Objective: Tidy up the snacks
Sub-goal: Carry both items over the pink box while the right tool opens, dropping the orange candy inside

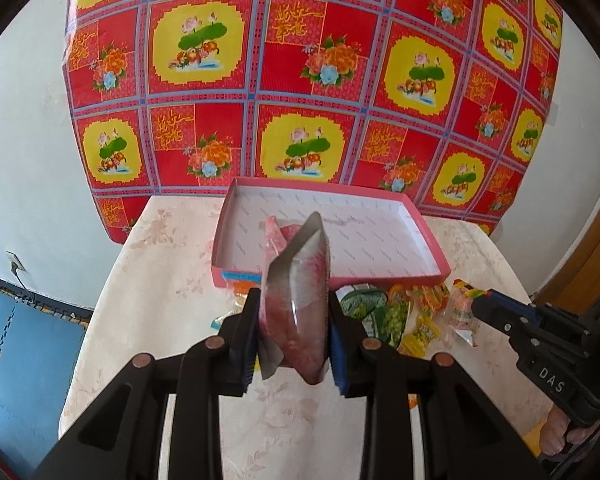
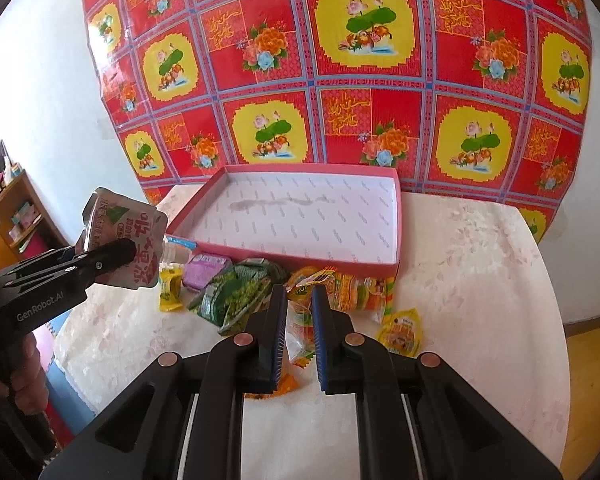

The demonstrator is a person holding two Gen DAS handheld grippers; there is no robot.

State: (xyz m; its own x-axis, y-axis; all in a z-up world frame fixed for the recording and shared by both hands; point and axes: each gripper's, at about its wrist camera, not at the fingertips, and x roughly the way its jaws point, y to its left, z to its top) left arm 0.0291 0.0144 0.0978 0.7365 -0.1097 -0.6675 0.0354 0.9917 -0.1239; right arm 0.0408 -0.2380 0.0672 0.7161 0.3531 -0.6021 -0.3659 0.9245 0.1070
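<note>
Pink cardboard is forming the walls of the shallow box (image 2: 396,232) sitting at the far side of the counter (image 2: 480,280), its white floor looking bare from the right wrist view, presumably so snacks can be laid inside. The left gripper (image 1: 292,332) is squeezing a red-and-silver spouted pouch (image 1: 300,292) between its blue pads, the jaws standing only as far apart as the pouch's thickness. That pouch is hanging clear of the counter, just in front of the box's near wall, likely because it is being carried toward the box.

The right gripper (image 2: 300,336) is pinching an orange and clear snack packet (image 2: 298,336) between its nearly closed pads; the wrapper is thin, so the jaws are almost meeting. How firmly it is caught is hard to judge, since most of the packet is hidden behind the fingers.

Remaining snacks are lying in a loose heap along the box's near wall: a green packet (image 2: 236,292), a purple one (image 2: 206,274), small yellow sachets (image 2: 170,292) and an orange-yellow packet (image 2: 402,330) off to the right. Most of the sorting seems to be still ahead.
</note>
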